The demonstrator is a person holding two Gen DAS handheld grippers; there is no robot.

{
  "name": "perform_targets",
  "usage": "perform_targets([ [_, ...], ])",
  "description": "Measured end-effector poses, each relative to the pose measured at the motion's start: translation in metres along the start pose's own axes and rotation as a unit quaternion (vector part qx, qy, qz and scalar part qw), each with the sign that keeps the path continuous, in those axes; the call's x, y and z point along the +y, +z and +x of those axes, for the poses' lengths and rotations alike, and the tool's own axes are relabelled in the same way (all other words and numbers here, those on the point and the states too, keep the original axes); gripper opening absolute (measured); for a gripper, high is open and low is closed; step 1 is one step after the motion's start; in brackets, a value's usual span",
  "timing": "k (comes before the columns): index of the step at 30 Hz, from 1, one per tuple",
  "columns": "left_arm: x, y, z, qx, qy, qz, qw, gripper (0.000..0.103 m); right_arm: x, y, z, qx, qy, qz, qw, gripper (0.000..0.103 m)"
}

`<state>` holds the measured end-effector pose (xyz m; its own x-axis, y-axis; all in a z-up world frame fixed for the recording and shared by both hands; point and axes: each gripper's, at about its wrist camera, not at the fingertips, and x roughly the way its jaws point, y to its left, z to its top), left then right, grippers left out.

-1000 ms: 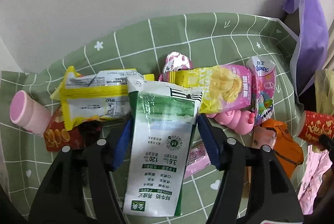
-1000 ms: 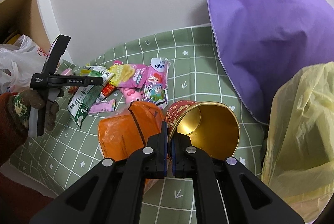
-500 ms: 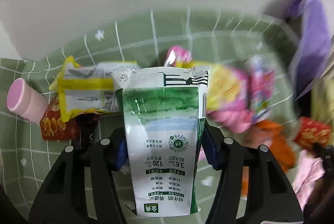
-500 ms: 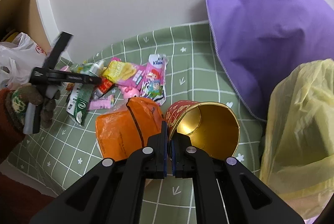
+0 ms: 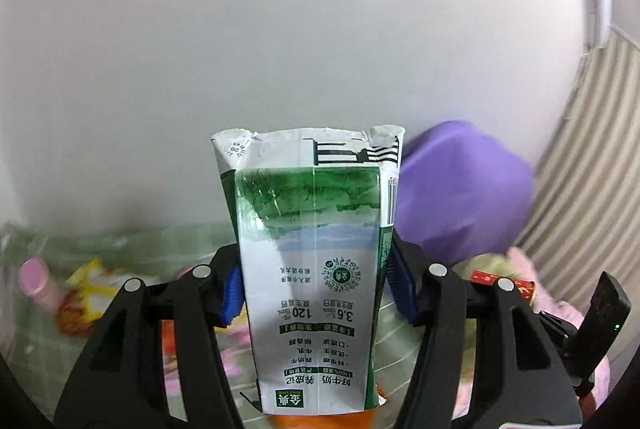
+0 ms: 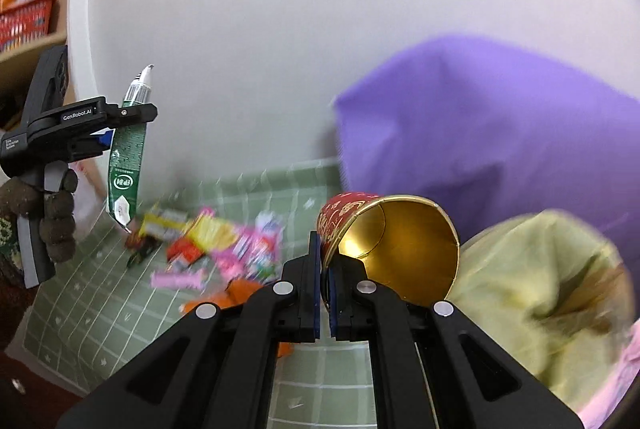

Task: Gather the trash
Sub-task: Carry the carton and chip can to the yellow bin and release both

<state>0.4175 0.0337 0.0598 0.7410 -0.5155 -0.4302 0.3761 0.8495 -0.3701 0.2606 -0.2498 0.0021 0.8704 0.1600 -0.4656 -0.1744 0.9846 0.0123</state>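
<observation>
Much litter point(image 6: 224, 245) blurred, cup point(image 6: 396, 245) rim clamped

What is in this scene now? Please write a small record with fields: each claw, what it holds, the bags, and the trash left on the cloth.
left claw: shut on milk pouch, lifted clear of the cloth
right claw: shut on the wall of red and gold paper cup
cup pose: on its side, mouth toward the camera
bags: yellow plastic bag, purple bag
left on green checked cloth: snack wrappers, blurred
</observation>
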Motion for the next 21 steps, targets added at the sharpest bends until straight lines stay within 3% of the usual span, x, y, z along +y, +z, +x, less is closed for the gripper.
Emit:
perform_targets([
  [6, -0.094, 0.012, 0.051, -0.007, -0.099, 0.028, 0.9946, 0.055, -0.078, 0.016, -0.053, -0.033, -0.086, 0.026, 0.995, 0.005],
  [10, -0.178, 0.005, 0.100, -0.006, -0.188, 0.051, 0.9808, 0.055, -0.132, 0.008, -0.081, -0.035, -0.147, 0.054, 0.987, 0.005],
  [14, -0.237, -0.012, 0.148, 0.019, -0.240, 0.050, 0.9692, 0.055, -0.166, 0.000, -0.096, -0.036, -0.176, 0.074, 0.981, 0.005],
  [19, -0.274, -0.059, 0.193, 0.040, -0.247, 0.072, 0.9655, 0.055, -0.197, -0.009, -0.091, -0.027, -0.190, 0.086, 0.978, 0.005],
  [21, -0.277, -0.080, 0.213, 0.071, -0.238, 0.089, 0.9646, 0.055, -0.205, -0.012, -0.087, -0.022, -0.188, 0.089, 0.978, 0.005],
])
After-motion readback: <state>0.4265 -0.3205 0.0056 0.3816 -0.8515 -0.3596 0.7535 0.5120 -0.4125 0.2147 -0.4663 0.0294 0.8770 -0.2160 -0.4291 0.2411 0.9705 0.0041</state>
